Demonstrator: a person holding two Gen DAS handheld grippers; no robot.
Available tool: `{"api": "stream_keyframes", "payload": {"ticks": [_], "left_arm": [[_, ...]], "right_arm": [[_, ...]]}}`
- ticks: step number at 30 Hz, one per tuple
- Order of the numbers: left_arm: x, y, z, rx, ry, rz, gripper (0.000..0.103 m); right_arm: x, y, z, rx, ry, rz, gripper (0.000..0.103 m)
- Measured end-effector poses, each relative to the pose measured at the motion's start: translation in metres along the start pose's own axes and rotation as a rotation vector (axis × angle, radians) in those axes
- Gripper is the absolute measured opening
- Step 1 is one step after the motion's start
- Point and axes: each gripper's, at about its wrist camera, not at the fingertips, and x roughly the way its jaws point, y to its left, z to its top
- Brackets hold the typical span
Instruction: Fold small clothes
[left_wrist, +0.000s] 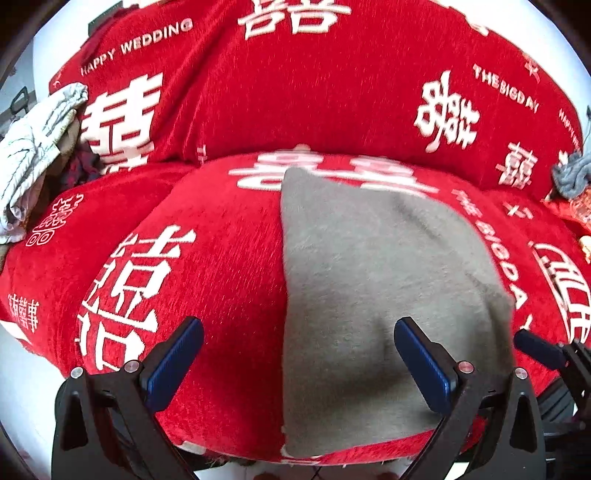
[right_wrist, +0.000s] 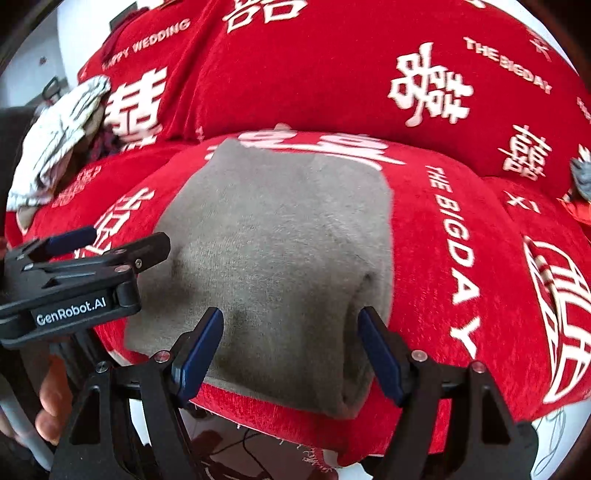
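Hovering both over grey garment (left_wrist: 376, 280), folded flat on red cover (left_wrist: 221, 266). My left gripper (left_wrist: 299, 354) and right gripper (right_wrist: 291, 350) gape wide, empty; cloth below fingertips.

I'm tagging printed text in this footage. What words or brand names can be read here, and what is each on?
"HAPPY WEDDING": red cover, upper left.
"THE BIGDAY": same cover, at the right, and again beside the grey garment.
"XI": the cover, far right in the right wrist view.
"GenRobot.AI": label on the left gripper.
Large white Chinese characters: on the cover throughout; not transcribed here.
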Motion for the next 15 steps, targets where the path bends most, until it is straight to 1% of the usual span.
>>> {"api": "stream_keyframes", "payload": {"ticks": [4, 8, 11, 15], "left_arm": [[-0.011, -0.004, -0.002, -0.02, -0.067, 0.002, 0.103], [-0.019, -0.005, -0.007, -0.055, -0.144, 0.057, 0.103], [-0.021, -0.006, -0.011, -0.056, -0.153, 0.08, 0.103], [-0.029, -0.01, -0.016, -0.038, -0.177, 0.074, 0.103]], "right_arm": [[-0.005, 0.004, -0.003, -0.001, -0.029, -0.06, 0.078], [-0.01, 0.004, -0.005, 0.017, -0.059, -0.093, 0.078], [-0.01, 0.003, -0.007, 0.023, -0.065, -0.1, 0.078], [-0.014, 0.002, -0.008, 0.032, -0.082, -0.117, 0.078]]}}
